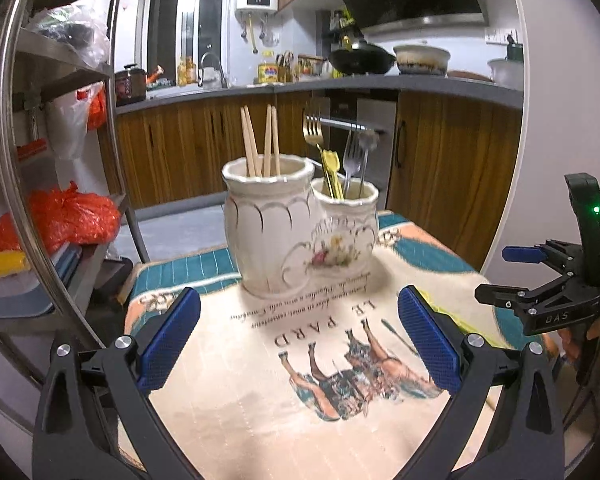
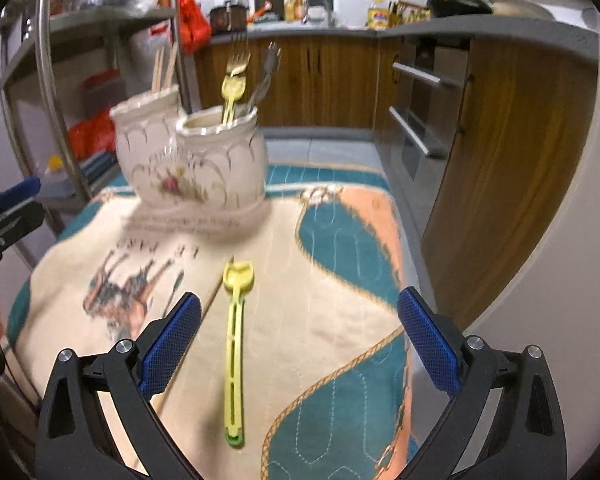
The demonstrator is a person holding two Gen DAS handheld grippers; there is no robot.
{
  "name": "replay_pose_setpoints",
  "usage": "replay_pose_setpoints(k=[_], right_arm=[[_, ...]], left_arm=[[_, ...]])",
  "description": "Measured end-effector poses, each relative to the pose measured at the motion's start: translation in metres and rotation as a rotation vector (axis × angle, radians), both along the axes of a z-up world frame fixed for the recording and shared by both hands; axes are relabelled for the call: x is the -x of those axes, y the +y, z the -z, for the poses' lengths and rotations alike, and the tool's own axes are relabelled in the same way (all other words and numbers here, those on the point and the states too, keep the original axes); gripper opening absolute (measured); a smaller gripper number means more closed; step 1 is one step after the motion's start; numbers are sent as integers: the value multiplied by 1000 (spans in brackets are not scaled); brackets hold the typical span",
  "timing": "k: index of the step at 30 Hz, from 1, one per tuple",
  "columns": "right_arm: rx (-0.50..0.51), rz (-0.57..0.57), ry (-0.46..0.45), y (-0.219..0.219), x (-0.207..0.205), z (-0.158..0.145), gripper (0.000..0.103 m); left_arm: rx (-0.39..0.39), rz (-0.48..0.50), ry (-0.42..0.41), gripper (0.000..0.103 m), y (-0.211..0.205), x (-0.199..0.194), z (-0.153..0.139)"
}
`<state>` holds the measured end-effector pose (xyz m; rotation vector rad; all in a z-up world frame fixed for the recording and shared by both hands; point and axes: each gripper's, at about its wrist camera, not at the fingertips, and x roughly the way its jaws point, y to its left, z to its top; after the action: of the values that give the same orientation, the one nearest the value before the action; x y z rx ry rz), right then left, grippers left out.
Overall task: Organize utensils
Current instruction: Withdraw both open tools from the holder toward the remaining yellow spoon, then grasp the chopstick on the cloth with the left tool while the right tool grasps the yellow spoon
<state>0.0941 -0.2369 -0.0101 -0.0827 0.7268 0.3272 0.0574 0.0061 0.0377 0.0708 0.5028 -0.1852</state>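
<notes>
A cream ceramic twin holder [image 1: 276, 232] stands on the printed cloth [image 1: 260, 400]. Its taller pot holds wooden chopsticks [image 1: 260, 140]; the shorter pot [image 1: 346, 228] holds a gold fork [image 1: 312, 128], a silver fork and a yellow utensil. My left gripper [image 1: 299, 296] is open and empty, short of the holder. A second yellow utensil [image 2: 236, 344] lies flat on the cloth, bowl end toward the holder [image 2: 188, 152]. My right gripper [image 2: 300, 298] is open above it, without touching it. A thin chopstick [image 2: 204, 312] lies beside that gripper's left finger.
A metal rack [image 1: 60, 160] with orange bags stands left of the table. Wooden kitchen cabinets [image 1: 440, 168] and a counter run behind. The right gripper [image 1: 508, 274] shows at the right of the left wrist view; the left gripper [image 2: 12, 204] shows at the left edge of the right wrist view.
</notes>
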Motion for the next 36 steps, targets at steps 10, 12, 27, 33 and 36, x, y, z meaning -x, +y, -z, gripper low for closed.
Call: replay_pose_setpoints(k=[10, 12, 27, 33, 36], right_arm=[[28, -63, 61, 16, -4, 15, 83], [23, -73, 78, 18, -5, 17, 71], [33, -182, 157, 39, -14, 28, 25], [18, -192, 152, 36, -17, 28, 10], [1, -185, 136, 30, -16, 25, 10]], left_arm=[[-14, 8, 51, 97, -6, -6, 16], [-15, 11, 53, 97, -6, -6, 17], [-40, 37, 69, 97, -24, -7, 19], [-51, 64, 87, 97, -41, -9, 22], [-47, 81, 112, 97, -53, -12, 26]])
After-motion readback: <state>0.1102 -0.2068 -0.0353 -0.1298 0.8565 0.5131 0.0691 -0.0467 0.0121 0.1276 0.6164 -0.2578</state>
